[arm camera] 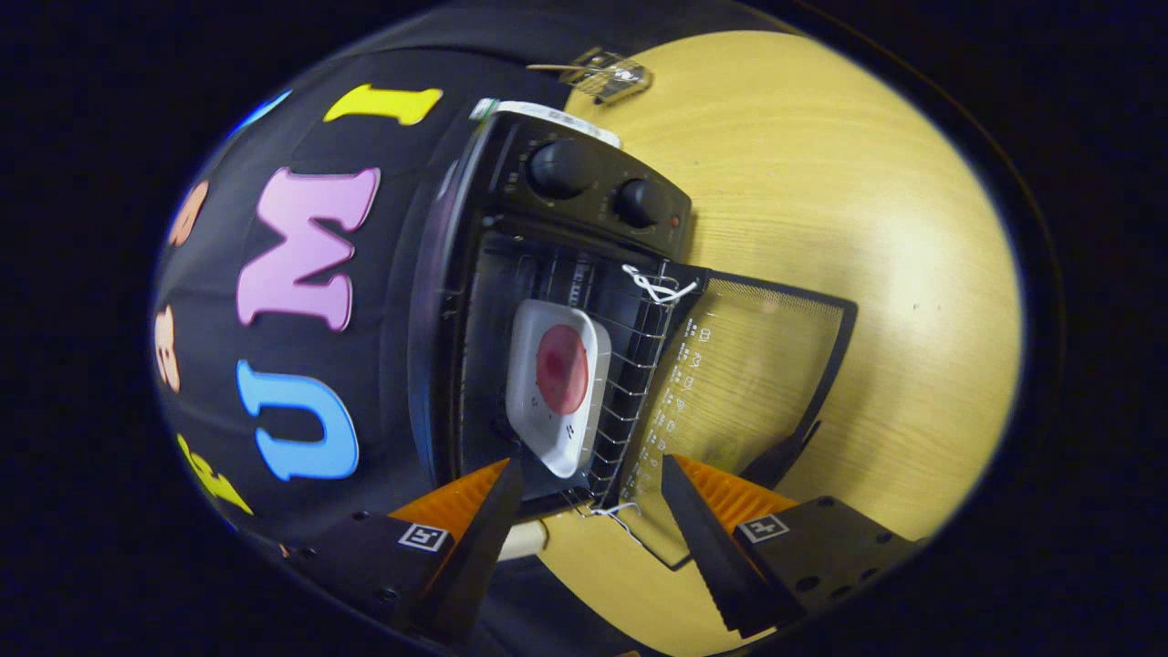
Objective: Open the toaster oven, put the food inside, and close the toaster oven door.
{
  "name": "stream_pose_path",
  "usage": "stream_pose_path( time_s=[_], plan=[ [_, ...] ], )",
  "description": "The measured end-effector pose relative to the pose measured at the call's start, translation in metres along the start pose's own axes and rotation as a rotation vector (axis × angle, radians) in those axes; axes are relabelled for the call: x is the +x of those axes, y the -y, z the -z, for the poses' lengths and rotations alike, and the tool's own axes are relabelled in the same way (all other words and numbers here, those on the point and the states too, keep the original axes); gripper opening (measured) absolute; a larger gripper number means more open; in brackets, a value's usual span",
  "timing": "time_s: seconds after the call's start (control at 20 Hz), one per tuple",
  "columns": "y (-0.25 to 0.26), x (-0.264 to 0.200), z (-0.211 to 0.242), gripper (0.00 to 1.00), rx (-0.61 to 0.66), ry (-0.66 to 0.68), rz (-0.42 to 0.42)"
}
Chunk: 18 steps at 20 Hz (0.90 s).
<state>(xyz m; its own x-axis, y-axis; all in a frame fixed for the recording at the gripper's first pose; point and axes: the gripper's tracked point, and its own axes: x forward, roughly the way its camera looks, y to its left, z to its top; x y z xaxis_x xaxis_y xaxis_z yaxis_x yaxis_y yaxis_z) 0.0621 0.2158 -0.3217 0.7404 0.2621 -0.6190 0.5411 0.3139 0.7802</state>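
- The oven [511, 274] stands just beyond the fingers on the tabletop [867, 228], its back toward the booth wall; the whole scene appears rolled to one side in the gripper view.
- Its door [748, 365] hangs fully open, lying flat over the tabletop ahead of the right finger, with the glass letting the wood grain show through.
- Inside the cavity a wire rack [630, 392] carries a white tray [557, 397], just ahead of the gap between the fingers and nearer the left one.
- On the tray sits a round red piece of food [562, 369].
- A white tie [659, 287] is knotted at the rack's far corner, and another shows at its near corner.
- Two dark knobs [598, 182] sit on the control panel, beyond the cavity.
- Small white symbols run along the door's glass near the hinge, too small to read.
- The gripper [593, 502] has its fingers spread wide apart, holding nothing, the oven's near edge between their tips.
- A small clear object [607, 75] lies on the tabletop well beyond the oven.
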Motion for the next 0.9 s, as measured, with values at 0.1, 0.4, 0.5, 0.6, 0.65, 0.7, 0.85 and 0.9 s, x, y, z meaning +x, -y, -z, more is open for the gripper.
stream_pose_path(
  time_s=[0.1, 0.4, 0.5, 0.6, 0.65, 0.7, 0.85, 0.9],
  plan=[
    [-0.007, -0.024, 0.007, 0.99, -0.228, -0.026, -0.038],
    [-0.011, -0.065, 0.012, 0.99, -0.848, 0.008, -0.078],
    [-0.005, -0.069, 0.014, 0.99, -0.961, 0.018, -0.062],
    [0.013, -0.067, 0.025, 0.99, -1.044, -0.017, -0.018],
    [0.023, -0.065, 0.03, 0.99, -1.068, -0.045, 0.014],
    [0.034, -0.062, 0.035, 0.99, -1.092, -0.069, 0.05],
    [0.064, -0.049, 0.049, 0.99, -1.149, -0.154, 0.136],
    [0.076, -0.044, 0.054, 0.99, -1.161, -0.189, 0.163]
  ],
)
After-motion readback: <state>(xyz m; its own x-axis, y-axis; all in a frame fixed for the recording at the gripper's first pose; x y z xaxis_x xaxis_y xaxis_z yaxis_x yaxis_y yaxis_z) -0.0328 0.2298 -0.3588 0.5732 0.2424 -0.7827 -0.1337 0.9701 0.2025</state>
